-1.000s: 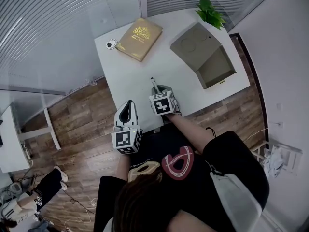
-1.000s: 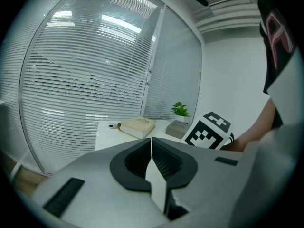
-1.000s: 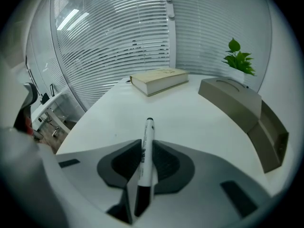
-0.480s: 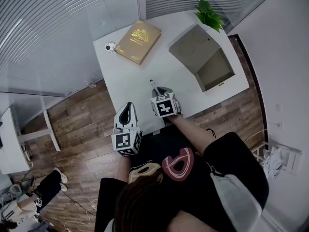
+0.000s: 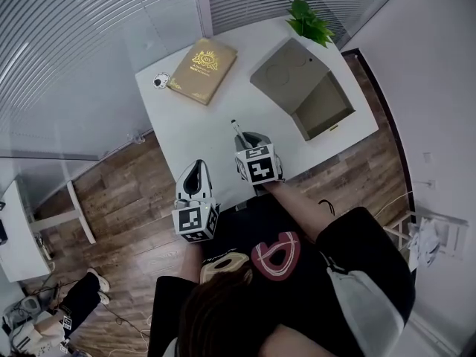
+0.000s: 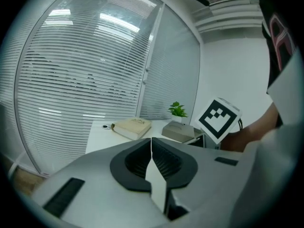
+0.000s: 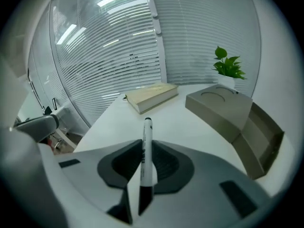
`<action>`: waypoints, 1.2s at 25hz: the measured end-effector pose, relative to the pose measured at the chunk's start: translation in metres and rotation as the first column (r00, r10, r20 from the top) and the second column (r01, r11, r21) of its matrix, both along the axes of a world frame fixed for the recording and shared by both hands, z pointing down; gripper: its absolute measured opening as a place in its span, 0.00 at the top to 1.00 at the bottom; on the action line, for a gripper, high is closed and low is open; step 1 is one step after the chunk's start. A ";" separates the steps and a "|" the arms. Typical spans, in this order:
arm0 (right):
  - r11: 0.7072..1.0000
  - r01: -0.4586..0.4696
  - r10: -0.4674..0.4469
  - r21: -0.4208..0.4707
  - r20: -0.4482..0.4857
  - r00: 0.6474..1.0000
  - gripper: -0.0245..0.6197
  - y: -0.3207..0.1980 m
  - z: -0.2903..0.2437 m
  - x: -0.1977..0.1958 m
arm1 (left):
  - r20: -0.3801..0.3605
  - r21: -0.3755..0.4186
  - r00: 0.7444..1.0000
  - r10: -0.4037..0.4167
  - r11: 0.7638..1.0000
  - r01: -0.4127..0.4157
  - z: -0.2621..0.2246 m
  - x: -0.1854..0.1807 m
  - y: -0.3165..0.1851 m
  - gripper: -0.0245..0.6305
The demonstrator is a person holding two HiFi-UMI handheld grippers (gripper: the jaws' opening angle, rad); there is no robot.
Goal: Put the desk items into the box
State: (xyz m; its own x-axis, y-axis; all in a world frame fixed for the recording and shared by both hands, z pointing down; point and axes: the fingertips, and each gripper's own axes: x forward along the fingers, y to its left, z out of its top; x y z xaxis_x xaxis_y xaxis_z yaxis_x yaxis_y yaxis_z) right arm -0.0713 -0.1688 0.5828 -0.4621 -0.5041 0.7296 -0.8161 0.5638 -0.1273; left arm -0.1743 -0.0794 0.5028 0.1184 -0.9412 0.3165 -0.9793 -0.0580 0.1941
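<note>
- Right gripper (image 5: 250, 140): jaws clamped on a marker (image 7: 147, 139), which points away from the person, over the near middle of the white desk (image 5: 212, 121).
- Left gripper (image 6: 152, 148): jaws together, nothing between them, near-left, off the desk's near edge.
- Box (image 5: 336, 117): open, lid back, on the right, well apart from the marker.
- Book (image 5: 197, 69): far left.
- Plant (image 5: 309, 21): far right corner.

Black shirt (image 5: 349, 236), red-and-cream print (image 5: 274, 251); grey left tool (image 5: 195, 171) and right tool (image 5: 249, 140) bear checkered marker cubes (image 5: 195, 222)
</note>
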 end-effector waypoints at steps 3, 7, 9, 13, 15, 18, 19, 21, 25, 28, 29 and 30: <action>1.000 -0.018 0.017 0.019 0.020 1.000 0.85 -0.006 -0.011 0.005 | -0.006 -0.003 1.000 0.012 1.000 -0.012 -0.001 0.006 -0.004 0.93; 0.998 -0.053 0.052 0.032 0.038 0.998 0.85 -0.010 -0.021 0.020 | -0.004 0.005 0.999 0.039 0.999 -0.039 -0.003 0.018 -0.008 0.93; 0.996 -0.079 0.077 0.041 0.048 0.996 0.85 -0.013 -0.028 0.030 | -0.007 0.007 0.999 0.052 0.999 -0.052 -0.005 0.023 -0.011 0.93; 0.989 -0.137 0.133 0.061 0.060 0.989 0.85 -0.021 -0.038 0.051 | -0.008 0.018 0.997 0.077 0.997 -0.077 -0.007 0.033 -0.017 0.93; 0.985 -0.158 0.154 0.076 0.057 0.986 0.85 -0.026 -0.042 0.063 | -0.014 0.026 0.996 0.085 0.996 -0.084 -0.009 0.037 -0.020 0.93; 0.975 -0.200 0.195 0.093 0.061 0.979 0.85 -0.033 -0.049 0.080 | -0.025 0.037 0.995 0.095 0.995 -0.094 -0.012 0.043 -0.024 0.93; 0.971 -0.216 0.211 0.097 0.064 0.975 0.85 -0.036 -0.051 0.086 | -0.029 0.039 0.995 0.099 0.994 -0.098 -0.013 0.045 -0.026 0.93; 0.963 -0.248 0.242 0.105 0.069 0.968 0.85 -0.043 -0.055 0.097 | -0.035 0.041 0.993 0.110 0.993 -0.108 -0.013 0.049 -0.031 0.93; 0.949 -0.290 0.284 0.123 0.065 0.957 0.85 -0.054 -0.062 0.122 | -0.036 0.042 0.991 0.129 0.991 -0.128 -0.013 0.060 -0.038 0.93; 0.934 -0.330 0.324 0.135 0.065 0.944 0.85 -0.063 -0.067 0.141 | -0.037 0.033 0.990 0.139 0.990 -0.138 -0.010 0.066 -0.041 0.93; 0.929 -0.344 0.338 0.136 0.066 0.939 0.85 -0.066 -0.068 0.147 | -0.040 0.031 0.989 0.141 0.990 -0.140 -0.009 0.068 -0.043 0.93; 0.925 -0.356 0.350 0.137 0.066 0.935 0.85 -0.069 -0.069 0.153 | -0.048 0.031 0.989 0.140 0.990 -0.138 -0.009 0.069 -0.045 0.93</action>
State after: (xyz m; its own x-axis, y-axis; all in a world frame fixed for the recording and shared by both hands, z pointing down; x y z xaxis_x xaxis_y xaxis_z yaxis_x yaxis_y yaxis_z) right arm 0.0817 -0.2373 0.5143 -0.2624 -0.7383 0.6214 -0.9614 0.2552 -0.1027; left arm -0.1049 -0.1243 0.4941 0.2636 -0.9227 0.2814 -0.9505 -0.1988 0.2386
